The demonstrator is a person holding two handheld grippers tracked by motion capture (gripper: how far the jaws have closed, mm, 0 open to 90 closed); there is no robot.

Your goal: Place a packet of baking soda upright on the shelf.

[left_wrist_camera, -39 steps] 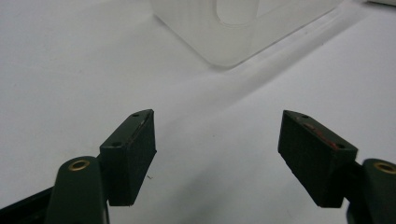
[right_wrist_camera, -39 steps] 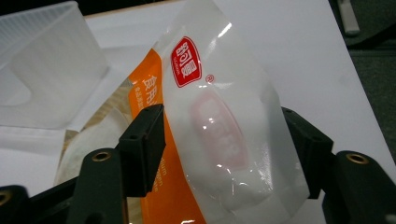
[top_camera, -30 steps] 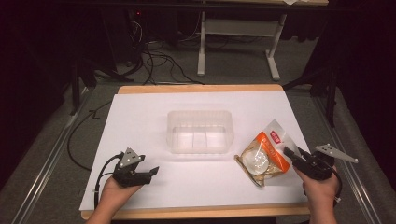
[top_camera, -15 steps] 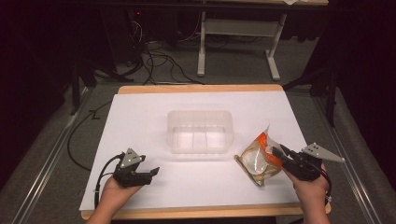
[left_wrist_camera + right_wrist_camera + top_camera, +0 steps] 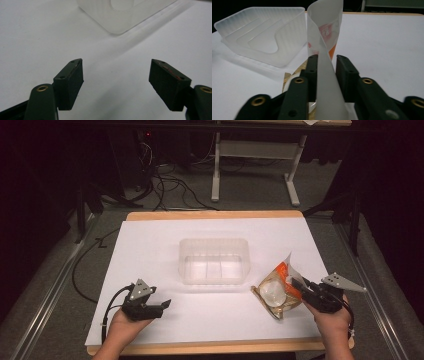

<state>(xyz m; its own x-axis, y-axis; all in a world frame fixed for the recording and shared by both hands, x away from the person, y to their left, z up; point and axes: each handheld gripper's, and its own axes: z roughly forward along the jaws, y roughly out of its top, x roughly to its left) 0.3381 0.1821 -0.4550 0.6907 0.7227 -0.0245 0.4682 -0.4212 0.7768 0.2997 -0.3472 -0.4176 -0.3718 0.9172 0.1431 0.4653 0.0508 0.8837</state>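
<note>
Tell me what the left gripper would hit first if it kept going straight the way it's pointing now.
Probably the clear plastic container. The left gripper, jaws open with nothing between them, aims across bare white table toward the container's near corner. In the high view it points more to the right, so it might only graze it.

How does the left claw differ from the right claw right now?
The left claw stands wide open with nothing between its jaws; the right claw has just been closing and pinches the snack bag's edge. The left sits low over bare table; the right sits at the bag beside the clear tub. Both are black, hand-held.
</note>
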